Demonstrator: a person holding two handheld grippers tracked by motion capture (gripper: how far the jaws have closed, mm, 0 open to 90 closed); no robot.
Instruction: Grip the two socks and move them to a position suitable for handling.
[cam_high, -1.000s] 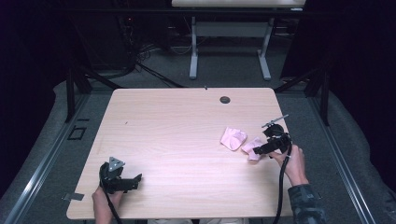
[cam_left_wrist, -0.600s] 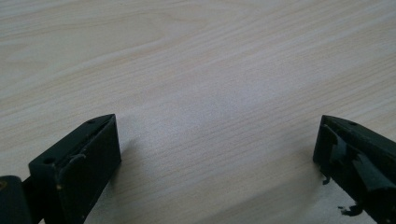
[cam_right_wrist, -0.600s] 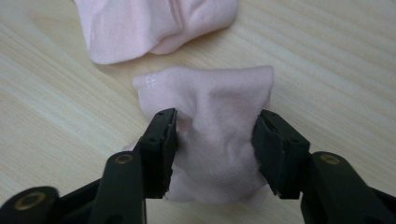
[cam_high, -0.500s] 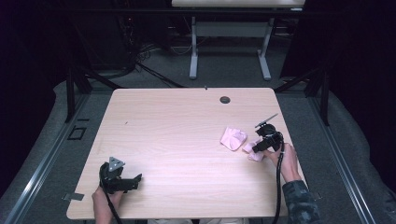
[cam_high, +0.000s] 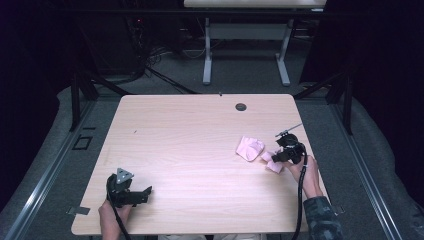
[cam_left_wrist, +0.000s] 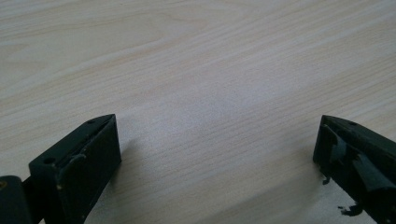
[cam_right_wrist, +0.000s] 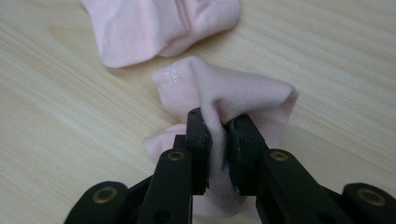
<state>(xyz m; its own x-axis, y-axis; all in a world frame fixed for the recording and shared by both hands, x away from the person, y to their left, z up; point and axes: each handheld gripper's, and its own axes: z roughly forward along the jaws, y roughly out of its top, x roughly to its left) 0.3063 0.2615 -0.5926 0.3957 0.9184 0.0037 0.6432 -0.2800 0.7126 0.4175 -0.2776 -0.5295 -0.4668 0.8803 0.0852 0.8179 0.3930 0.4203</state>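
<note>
Two pink socks lie at the right side of the wooden table (cam_high: 200, 145). My right gripper (cam_high: 280, 157) (cam_right_wrist: 218, 128) has just been closing and now pinches a fold of the nearer pink sock (cam_right_wrist: 224, 91) (cam_high: 272, 162) between its pads. The other pink sock (cam_high: 249, 148) (cam_right_wrist: 159, 25) lies flat just beyond it, apart from the jaws. Near the front left corner of the table my left gripper (cam_high: 142, 192) (cam_left_wrist: 215, 154) rests low over bare wood, open wide, with nothing between its fingers.
A small dark round grommet (cam_high: 241, 106) sits near the table's far edge. Beyond the table stands the metal leg frame of another desk (cam_high: 245, 55), with cables on the floor. Dark frame rails run along both sides of the table.
The right gripper has shifted slightly left onto the nearer sock and its jaws have come together on the fabric. The left gripper has not moved.
</note>
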